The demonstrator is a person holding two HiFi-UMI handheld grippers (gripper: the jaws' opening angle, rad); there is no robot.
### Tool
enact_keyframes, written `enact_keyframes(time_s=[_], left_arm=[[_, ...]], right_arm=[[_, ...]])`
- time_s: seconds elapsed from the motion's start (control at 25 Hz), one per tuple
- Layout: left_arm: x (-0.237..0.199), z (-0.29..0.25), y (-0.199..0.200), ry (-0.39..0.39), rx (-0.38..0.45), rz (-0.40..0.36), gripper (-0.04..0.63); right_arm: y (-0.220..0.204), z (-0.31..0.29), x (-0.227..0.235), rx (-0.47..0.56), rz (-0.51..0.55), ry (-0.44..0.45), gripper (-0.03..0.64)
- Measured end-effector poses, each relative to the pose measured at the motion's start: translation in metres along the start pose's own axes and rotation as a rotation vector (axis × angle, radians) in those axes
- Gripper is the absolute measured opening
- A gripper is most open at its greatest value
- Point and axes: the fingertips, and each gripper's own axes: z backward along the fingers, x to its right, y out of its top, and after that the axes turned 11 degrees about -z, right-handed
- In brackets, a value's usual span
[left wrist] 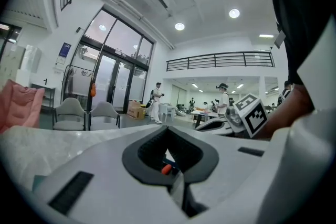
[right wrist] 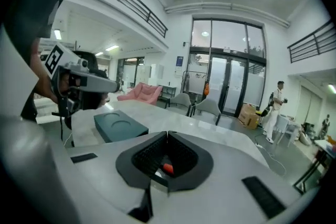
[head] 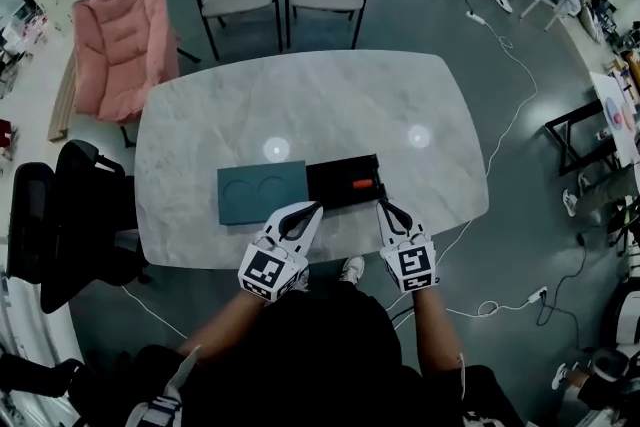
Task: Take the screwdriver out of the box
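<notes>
**Q:** Marble table (head: 200, 135), seen from the head: what lies ahead of your two grippers?

**A:** Just beyond your left gripper (head: 312, 209) lies a teal lid (head: 262, 192), flat on the marble, with two round recesses in its top. Just beyond your right gripper (head: 381, 205) sits the open black box (head: 335, 177), touching the lid's right edge. The screwdriver (head: 363, 183) lies inside that box. Its orange part is near the right gripper's tips, slightly ahead and to their left.

**Q:** How do your jaws stand?

**A:** In the left gripper view your jaws are pressed together at the tips and pinch nothing. The orange end of the screwdriver (left wrist: 166, 168) shows only through the window between the pads, lying beyond them. The right gripper view reads the same: tips together and empty, with the screwdriver (right wrist: 167, 168) visible through the opening. There the teal lid (right wrist: 118, 126) sits off to the left.

**Q:** How far along is the task?

**A:** It looks early. The lid is off and set beside the box, so the contents are exposed. The screwdriver rests in the box, untouched by either gripper. What remains, by this reading, is to spread one pair of jaws (the right is nearer), bring them down around the tool, pinch it and lift it clear of the box walls.
</notes>
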Motion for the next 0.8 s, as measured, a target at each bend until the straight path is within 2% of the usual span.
enact_keyframes(time_s=[0.24, 0.32, 0.36, 0.4, 0.56, 0.8], left_arm=[[-0.009, 0.001, -0.01, 0.055, -0.022, 0.014, 0.005], [-0.013, 0.003, -0.013, 0.074, -0.029, 0.019, 0.003], [-0.015, 0.005, -0.014, 0.083, -0.032, 0.021, 0.005], [-0.016, 0.006, -0.015, 0.092, -0.034, 0.023, 0.005], [-0.021, 0.008, -0.019, 0.125, -0.045, 0.032, 0.004], [-0.031, 0.014, -0.022, 0.178, -0.057, 0.049, 0.005]], right_arm=[[-0.036, -0.038, 0.004, -0.178, 0.197, 0.112, 0.029], [-0.045, -0.051, 0.005, -0.234, 0.271, 0.144, 0.073], [-0.05, -0.058, 0.005, -0.262, 0.311, 0.163, 0.123], [-0.055, -0.064, 0.006, -0.29, 0.354, 0.179, 0.135], [-0.08, -0.085, 0.014, -0.396, 0.504, 0.238, 0.135], [-0.109, -0.105, 0.017, -0.548, 0.629, 0.356, 0.155]])
